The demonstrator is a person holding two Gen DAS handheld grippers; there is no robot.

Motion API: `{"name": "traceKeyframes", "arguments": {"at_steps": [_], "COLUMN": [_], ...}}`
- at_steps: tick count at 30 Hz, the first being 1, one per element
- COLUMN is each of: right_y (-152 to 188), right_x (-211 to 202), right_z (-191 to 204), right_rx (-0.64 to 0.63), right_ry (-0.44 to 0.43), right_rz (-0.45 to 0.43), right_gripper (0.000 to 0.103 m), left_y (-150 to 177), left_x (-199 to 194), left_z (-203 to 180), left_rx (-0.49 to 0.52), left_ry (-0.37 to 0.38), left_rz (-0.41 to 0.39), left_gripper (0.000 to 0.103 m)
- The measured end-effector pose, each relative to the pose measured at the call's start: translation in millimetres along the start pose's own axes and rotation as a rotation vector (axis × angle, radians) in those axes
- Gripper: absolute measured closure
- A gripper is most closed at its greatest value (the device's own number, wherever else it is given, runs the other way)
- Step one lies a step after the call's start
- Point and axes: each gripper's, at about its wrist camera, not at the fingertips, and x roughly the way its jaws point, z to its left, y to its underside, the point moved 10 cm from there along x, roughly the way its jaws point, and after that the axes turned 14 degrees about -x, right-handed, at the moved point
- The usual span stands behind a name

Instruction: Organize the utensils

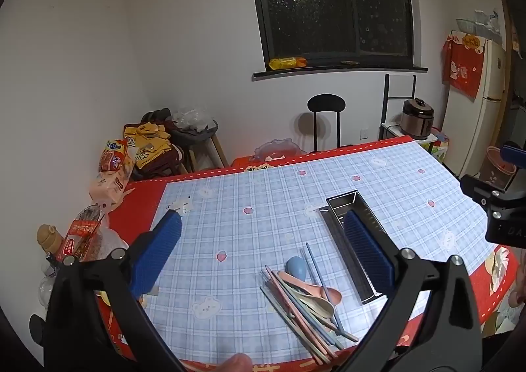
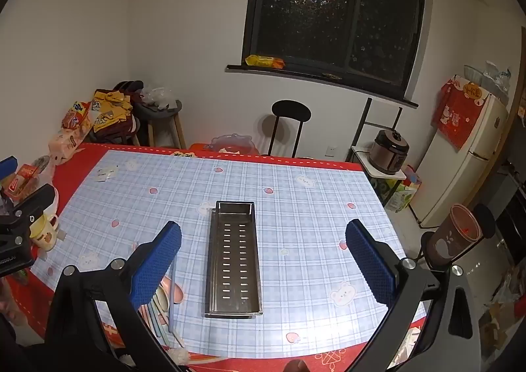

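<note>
Both grippers, left [image 1: 263,253] and right [image 2: 263,260], hover with fingers released. Light, stiff, slippery utensils [image 1: 302,296] lie heaped near the tray [image 2: 234,260] on the bench [image 2: 312,207]; pinch mid-shaft.

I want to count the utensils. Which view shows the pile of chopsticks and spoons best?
The left wrist view: the pile lies uncovered beside the metal tray. In the right wrist view only a few pieces show behind a blue pad.

Only faint letters "DA" on the other tongs' black body [image 1: 506,227] can be read.
</note>
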Motion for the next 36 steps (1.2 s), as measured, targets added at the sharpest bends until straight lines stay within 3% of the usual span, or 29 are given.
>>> {"name": "traceKeyframes", "arguments": {"at_steps": [36], "right_y": [3], "right_x": [-3], "right_z": [2], "right_rx": [-0.005], "right_ry": [-0.004], "right_rz": [-0.004], "right_gripper": [0.005], "left_y": [7], "left_x": [-9], "left_z": [0], "left_rx": [-0.013], "left_ry": [0.007], "left_rz": [-0.003], "left_gripper": [0.005]}}
